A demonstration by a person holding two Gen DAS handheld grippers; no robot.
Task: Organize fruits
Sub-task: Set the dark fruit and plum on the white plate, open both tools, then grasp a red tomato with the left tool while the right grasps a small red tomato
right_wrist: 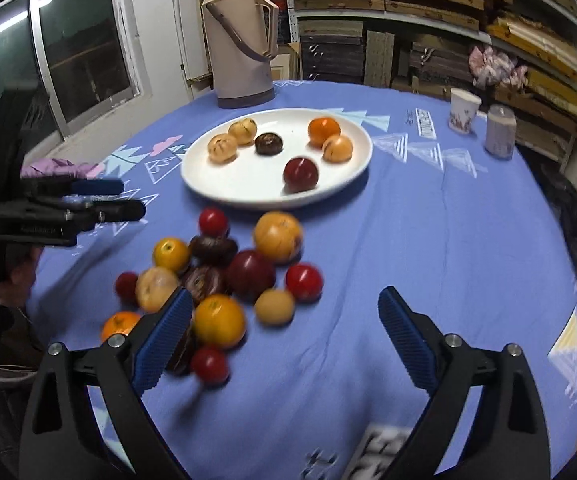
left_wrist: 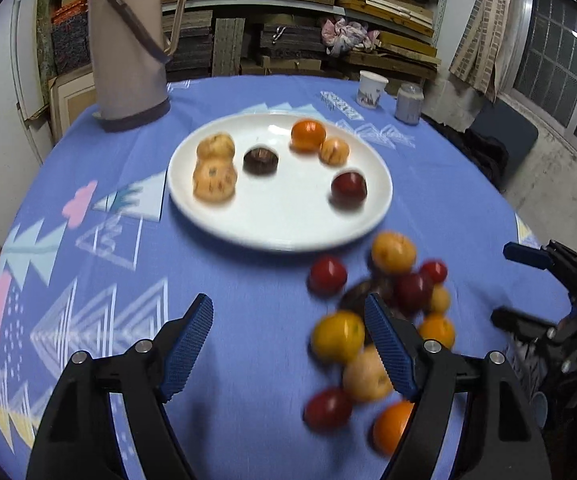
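On the tabletop (left_wrist: 248, 320), covered with a blue patterned cloth, a white plate (left_wrist: 280, 224) sits near the middle and holds six fruits: two tan ones side by side at its left, a dark brown one at the centre, an orange (left_wrist: 308, 135) touching a smaller tan fruit at the far side, and a dark red plum (left_wrist: 348, 187) near the right rim. A loose pile of fruit (right_wrist: 224, 276) lies on the cloth just in front of the plate, red, yellow, orange, tan and dark brown pieces crowded together.

The left gripper (left_wrist: 288, 354) hangs above the cloth beside the pile, its jaws spread apart with nothing between them. The right gripper (right_wrist: 284, 340) hangs over the near edge of the pile, jaws wide and empty as well.

Behind the plate stands a beige thermos (right_wrist: 240, 40); a paper cup (right_wrist: 463, 110) and a small jar (right_wrist: 499, 132) stand at the far right.
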